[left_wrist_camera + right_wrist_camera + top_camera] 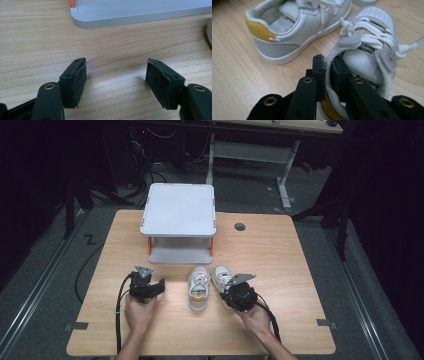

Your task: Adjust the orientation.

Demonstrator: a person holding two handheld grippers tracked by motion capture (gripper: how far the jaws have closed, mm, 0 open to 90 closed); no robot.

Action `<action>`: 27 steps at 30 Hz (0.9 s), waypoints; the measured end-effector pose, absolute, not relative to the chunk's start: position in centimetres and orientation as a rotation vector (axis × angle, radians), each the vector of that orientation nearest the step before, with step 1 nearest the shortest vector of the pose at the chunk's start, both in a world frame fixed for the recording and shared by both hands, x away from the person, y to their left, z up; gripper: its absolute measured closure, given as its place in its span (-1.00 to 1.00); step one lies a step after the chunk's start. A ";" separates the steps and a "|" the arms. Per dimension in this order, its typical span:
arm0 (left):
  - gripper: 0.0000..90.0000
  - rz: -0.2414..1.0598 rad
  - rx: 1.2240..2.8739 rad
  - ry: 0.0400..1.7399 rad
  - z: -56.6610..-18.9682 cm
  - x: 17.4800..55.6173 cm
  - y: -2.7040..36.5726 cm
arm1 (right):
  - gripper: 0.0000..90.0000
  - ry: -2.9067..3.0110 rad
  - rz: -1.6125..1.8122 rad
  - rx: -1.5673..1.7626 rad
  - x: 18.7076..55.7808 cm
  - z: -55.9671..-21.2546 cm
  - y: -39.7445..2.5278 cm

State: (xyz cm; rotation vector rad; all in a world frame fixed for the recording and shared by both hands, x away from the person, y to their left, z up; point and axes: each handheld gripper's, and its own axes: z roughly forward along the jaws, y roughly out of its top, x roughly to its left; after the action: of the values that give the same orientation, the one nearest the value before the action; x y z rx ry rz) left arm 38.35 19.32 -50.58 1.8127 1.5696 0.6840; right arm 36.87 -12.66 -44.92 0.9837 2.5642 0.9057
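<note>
left gripper (pixel 161 285): jaws spread over bare table (pixel 280 265), near the shelf (pixel 179 210) front edge | left shoe (pixel 199 288): free, open wood around | right gripper (pixel 327 65): jaws pinching right shoe (pixel 367 42) heel collar, probably near the inner edge

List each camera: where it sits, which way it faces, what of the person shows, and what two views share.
High view: above the person's side, looking forward and down on the table; both hands, left gripper, right gripper.
Left gripper view: rides the left gripper, jaws open, facing the grey shelf.
Right gripper view: rides the right gripper, jaws shut on the right shoe heel collar; left shoe beyond.
Shared: high and right gripper views show both shoes.
</note>
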 end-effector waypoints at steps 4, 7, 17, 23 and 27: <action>-0.26 0.686 1.817 1.566 -50.6 38.4 19.3 | 0.83 2.556 0.886 0.989 36.9 -45.5 -12.0; -0.26 0.686 1.817 1.567 -50.6 38.4 19.3 | 0.83 2.548 0.878 0.998 36.9 -45.5 -11.8; -0.25 0.688 1.819 1.569 -50.6 38.4 19.3 | 0.65 2.575 0.942 1.026 37.3 -45.7 -11.5; -0.25 0.688 1.819 1.569 -50.6 38.4 19.3 | 0.26 2.614 0.989 1.031 37.3 -45.8 -11.1; -0.25 0.689 1.819 1.569 -50.6 38.4 19.3 | 0.04 2.610 1.047 1.030 37.1 -45.6 -11.5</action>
State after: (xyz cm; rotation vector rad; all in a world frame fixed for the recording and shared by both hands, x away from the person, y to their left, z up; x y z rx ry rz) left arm 38.38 19.28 -50.57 1.8187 1.5692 0.6885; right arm 37.07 -11.54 -45.63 1.0302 2.6098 1.0470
